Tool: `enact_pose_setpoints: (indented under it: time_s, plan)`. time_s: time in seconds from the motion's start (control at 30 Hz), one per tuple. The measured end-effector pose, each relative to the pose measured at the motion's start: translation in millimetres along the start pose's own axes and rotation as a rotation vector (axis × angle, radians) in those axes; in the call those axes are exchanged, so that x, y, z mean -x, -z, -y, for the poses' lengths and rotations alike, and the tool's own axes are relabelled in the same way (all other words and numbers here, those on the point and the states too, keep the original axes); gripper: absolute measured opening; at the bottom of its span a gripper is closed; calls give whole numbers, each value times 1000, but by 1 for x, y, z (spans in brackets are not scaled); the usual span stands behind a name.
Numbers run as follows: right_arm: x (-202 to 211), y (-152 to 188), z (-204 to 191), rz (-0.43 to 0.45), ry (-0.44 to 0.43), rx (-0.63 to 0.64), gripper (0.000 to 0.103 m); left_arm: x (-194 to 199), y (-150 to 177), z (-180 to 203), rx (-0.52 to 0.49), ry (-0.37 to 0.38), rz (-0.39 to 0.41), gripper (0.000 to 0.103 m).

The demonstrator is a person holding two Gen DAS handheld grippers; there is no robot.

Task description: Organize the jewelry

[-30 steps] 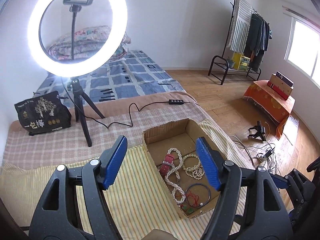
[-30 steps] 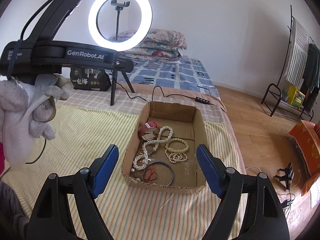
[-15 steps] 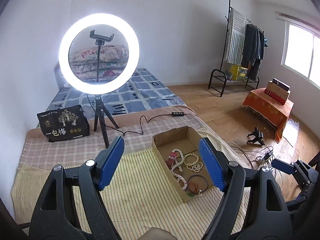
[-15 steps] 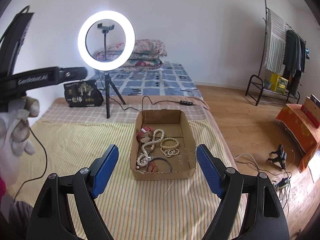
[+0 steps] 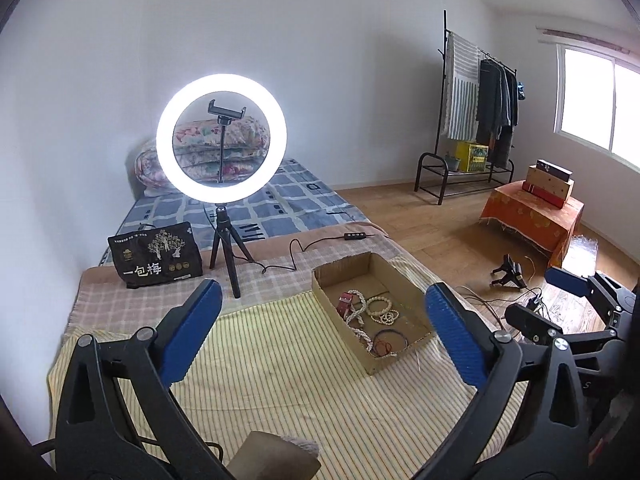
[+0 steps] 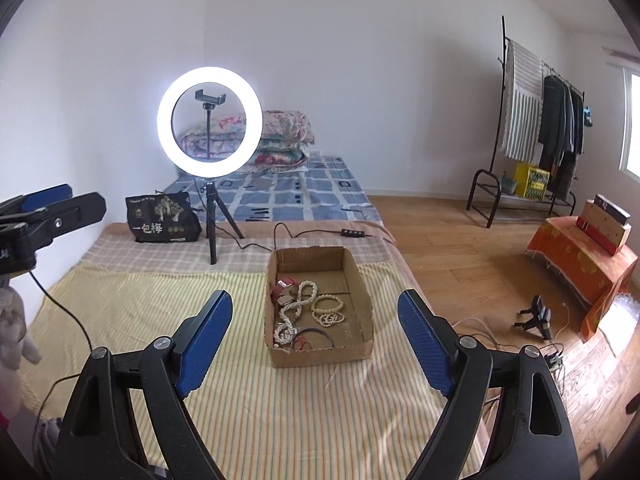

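Striped yellow cloth (image 6: 132, 312) covers the near part of the bed (image 6: 280, 192), and a shallow cardboard box (image 6: 318, 354) sits on it close to the bed's right edge, where the wooden floor (image 6: 460, 264) begins. Wide bare cloth lies to the left of the box and in front of it. Behind it stand a lit ring lamp (image 6: 210, 122) on a tripod and a black bag (image 6: 162, 220), with a cable running across the checked blanket.

Inside the box the jewelry lies mixed: a long pearl necklace (image 6: 294, 312) looped over itself, two pearl bracelets (image 6: 328, 310), a red watch strap (image 6: 282, 290), a dark bangle (image 6: 316, 338) and thin red cord.

Both tools hang above the near cloth, short of the box. The left tool (image 5: 320, 334) and the right tool (image 6: 316, 344) are each opening wide, with nothing between the blue pads.
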State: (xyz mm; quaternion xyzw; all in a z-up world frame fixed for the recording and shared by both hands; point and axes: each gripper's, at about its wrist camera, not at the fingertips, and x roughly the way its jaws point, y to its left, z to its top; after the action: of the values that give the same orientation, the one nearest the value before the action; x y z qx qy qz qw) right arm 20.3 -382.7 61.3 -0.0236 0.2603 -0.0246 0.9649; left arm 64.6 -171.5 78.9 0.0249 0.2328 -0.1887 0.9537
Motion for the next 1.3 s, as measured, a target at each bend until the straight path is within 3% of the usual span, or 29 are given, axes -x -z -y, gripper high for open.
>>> enact_pose_setpoints:
  time_s: [0.47, 1.3]
  plan:
    - [7, 3, -8, 21, 10, 3, 85, 14, 17, -1, -16, -38, -36, 103]
    - [17, 2, -9, 25, -8, 6, 85, 18, 19, -3, -17, -39, -32, 103]
